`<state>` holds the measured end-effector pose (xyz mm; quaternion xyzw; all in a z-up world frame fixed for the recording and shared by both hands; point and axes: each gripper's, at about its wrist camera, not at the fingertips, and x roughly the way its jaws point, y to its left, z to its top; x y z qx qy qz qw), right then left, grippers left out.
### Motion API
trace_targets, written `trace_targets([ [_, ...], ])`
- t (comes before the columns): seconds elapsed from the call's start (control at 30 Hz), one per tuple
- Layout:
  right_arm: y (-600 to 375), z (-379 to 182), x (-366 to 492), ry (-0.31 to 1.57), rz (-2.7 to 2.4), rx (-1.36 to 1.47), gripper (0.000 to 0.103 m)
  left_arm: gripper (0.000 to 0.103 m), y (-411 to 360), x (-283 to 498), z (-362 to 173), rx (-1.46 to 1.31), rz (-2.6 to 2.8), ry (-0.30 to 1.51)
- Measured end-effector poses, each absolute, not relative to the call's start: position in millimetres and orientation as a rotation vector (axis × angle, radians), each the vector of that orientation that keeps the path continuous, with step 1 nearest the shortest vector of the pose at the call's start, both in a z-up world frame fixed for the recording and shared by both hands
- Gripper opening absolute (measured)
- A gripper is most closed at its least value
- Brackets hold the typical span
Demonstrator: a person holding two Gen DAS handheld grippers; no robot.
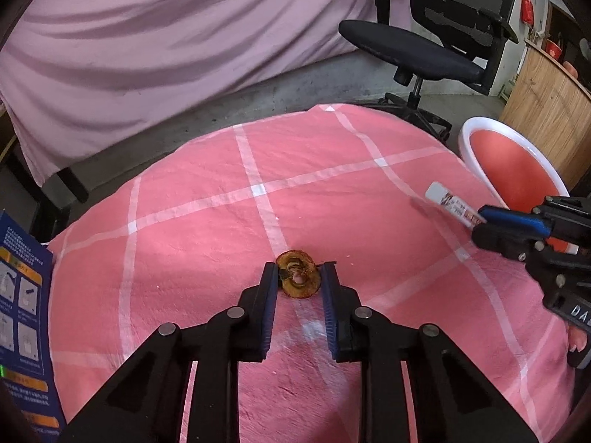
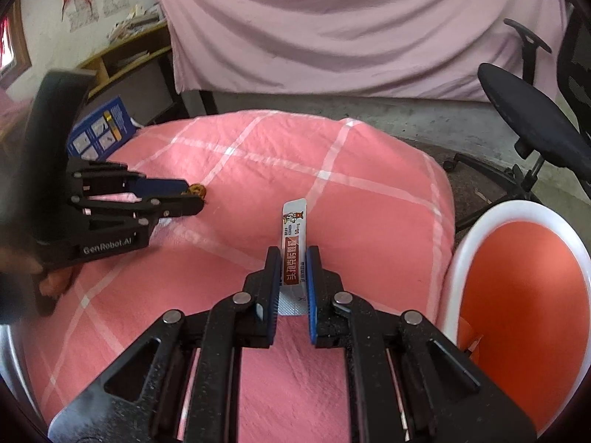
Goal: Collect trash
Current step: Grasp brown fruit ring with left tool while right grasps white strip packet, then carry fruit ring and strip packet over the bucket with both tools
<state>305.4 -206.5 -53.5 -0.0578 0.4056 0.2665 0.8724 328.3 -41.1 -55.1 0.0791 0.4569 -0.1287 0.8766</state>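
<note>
A brown, dried ring-shaped scrap point(image 1: 297, 276) lies on the pink checked blanket point(image 1: 207, 243). My left gripper point(image 1: 299, 269) is closed around it, with both blue pads touching its sides. In the right wrist view the left gripper point(image 2: 197, 197) shows the scrap point(image 2: 197, 189) at its tips, low on the blanket. My right gripper point(image 2: 293, 254) is shut on a flat white packet with a red label point(image 2: 293, 236), which sticks out forward and up. From the left wrist view the right gripper point(image 1: 480, 221) holds that packet point(image 1: 448, 201) above the blanket.
A white-rimmed bin with an orange inside point(image 2: 465, 243) stands at the blanket's right edge, also seen as the bin point(image 1: 476, 125). A blue printed box point(image 1: 22, 295) sits at the left. A black office chair point(image 1: 417, 51) and a pink draped sheet point(image 1: 166, 37) stand beyond.
</note>
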Motion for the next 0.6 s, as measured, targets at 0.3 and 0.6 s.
trace_targets([
  [0.3, -251.7, -16.6, 284.1, 0.624, 0.462, -0.004, 0.035, 0.02, -63.6, 305.9, -17.7, 0.084, -0.271, 0.755],
  [0.6, -313.4, 20.2, 249.8, 0.359, 0.304, 0.115, 0.035, 0.02, -121.3, 277.1, 37.7, 0.066, -0.364, 0.477],
])
